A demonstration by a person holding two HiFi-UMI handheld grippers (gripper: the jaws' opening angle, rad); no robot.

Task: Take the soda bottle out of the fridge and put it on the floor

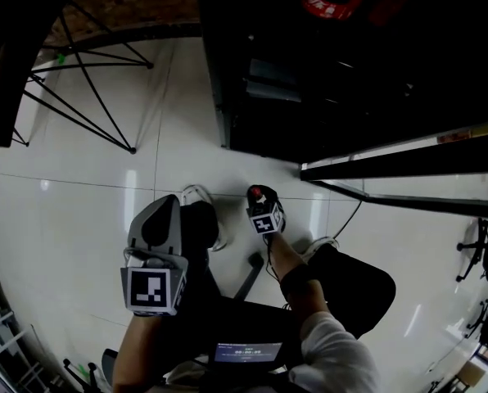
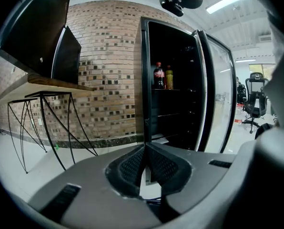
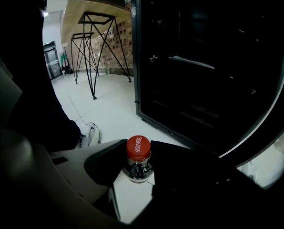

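A soda bottle (image 3: 138, 149) with a red cap and dark drink stands upright between the jaws of my right gripper (image 3: 138, 159), which is shut on its neck. In the head view the right gripper (image 1: 262, 205) is low over the white floor tiles, just in front of the open black fridge (image 1: 326, 72), and the bottle's red cap (image 1: 258, 193) shows at its tip. Whether the bottle's base touches the floor is hidden. My left gripper (image 2: 145, 148) is shut with nothing in it and points at the fridge (image 2: 173, 80) from further back; in the head view the left gripper (image 1: 170, 207) is at the lower left.
The fridge's glass door (image 1: 408, 160) stands open to the right. Two more bottles (image 2: 163, 76) stand on an upper shelf. A table with black wire legs (image 1: 88, 97) is on the left by the brick wall. The person's white shoe (image 3: 90, 133) is close by. An office chair (image 2: 254, 101) stands far right.
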